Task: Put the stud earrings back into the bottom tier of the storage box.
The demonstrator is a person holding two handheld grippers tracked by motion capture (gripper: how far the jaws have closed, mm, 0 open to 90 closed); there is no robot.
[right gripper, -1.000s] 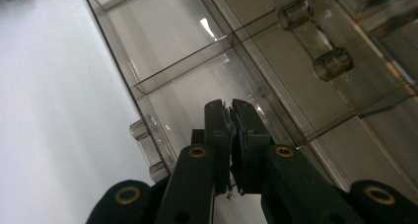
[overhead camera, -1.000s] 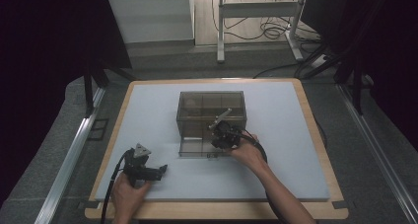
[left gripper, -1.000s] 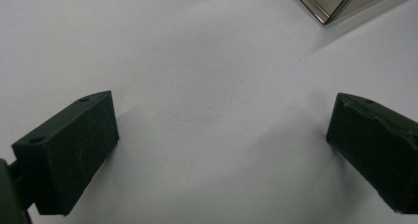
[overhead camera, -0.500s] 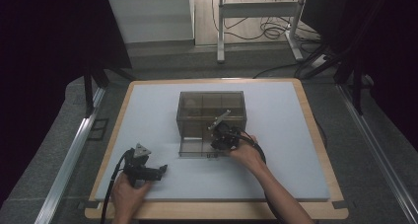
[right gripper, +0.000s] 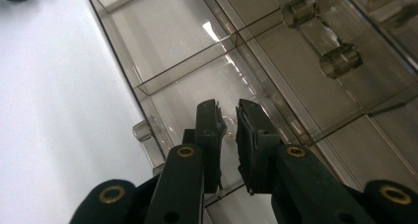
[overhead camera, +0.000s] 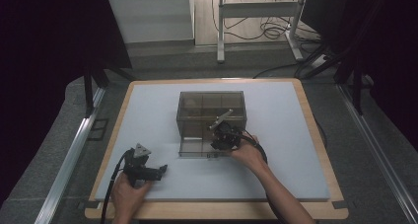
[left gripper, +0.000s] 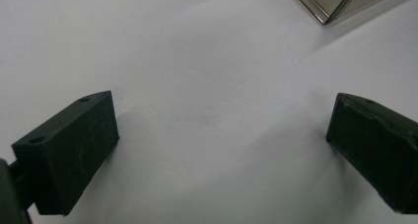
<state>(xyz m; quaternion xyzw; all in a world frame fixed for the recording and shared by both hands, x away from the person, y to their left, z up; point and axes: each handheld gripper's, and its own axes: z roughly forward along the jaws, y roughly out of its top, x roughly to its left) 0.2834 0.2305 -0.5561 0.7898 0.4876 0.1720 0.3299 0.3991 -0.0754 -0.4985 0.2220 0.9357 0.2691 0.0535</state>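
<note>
Barely anything has changed: the right hand-held gripper (overhead camera: pixel 223 135) stays nearly clenched, grasping nothing, at the box's (overhead camera: pixel 211 116) open front tray, while the left hand-held gripper (overhead camera: pixel 156 171) rests released left of the box.

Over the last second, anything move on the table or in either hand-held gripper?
No visible change. The right hand-held gripper stays at the near side of the clear smoky organizer box, jaws nearly closed over a compartment of its open drawer, with nothing visibly between them. The left hand-held gripper still rests on the white mat, jaws wide open and empty. The box has not shifted.
</note>
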